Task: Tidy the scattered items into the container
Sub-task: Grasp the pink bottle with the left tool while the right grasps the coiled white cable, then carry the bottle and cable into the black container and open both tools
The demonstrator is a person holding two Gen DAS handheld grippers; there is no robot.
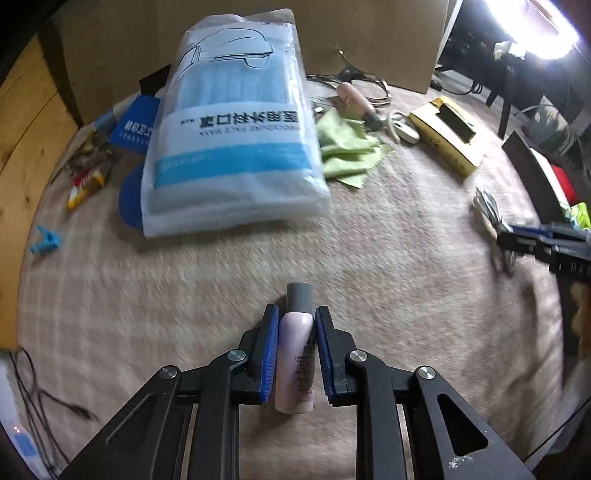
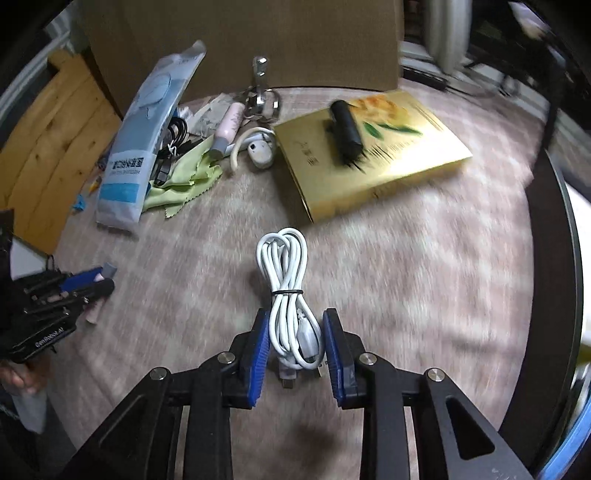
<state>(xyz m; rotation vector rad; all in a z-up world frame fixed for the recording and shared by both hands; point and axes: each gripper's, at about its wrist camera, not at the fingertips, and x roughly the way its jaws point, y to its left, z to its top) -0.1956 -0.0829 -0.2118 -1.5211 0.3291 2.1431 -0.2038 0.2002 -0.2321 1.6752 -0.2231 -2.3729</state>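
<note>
My left gripper [image 1: 295, 314] is shut on a pale pink bottle with a grey cap [image 1: 295, 354], held above the pink blanket. It also shows in the right wrist view [image 2: 94, 282] at the left edge. My right gripper [image 2: 293, 319] is shut on a coiled white cable [image 2: 290, 295]. It shows in the left wrist view [image 1: 517, 236] at the right edge. A cardboard box [image 1: 258, 33] stands at the back. A face mask pack [image 1: 229, 147] lies in front of it.
Scattered on the blanket are a green cloth [image 1: 347, 151], a second pink bottle [image 2: 231, 123], a white earpiece device [image 2: 258, 151], a gold box [image 2: 369, 151] with a black cylinder [image 2: 345, 131] on it, metal clips [image 2: 260, 92], and small items [image 1: 85, 177] at left.
</note>
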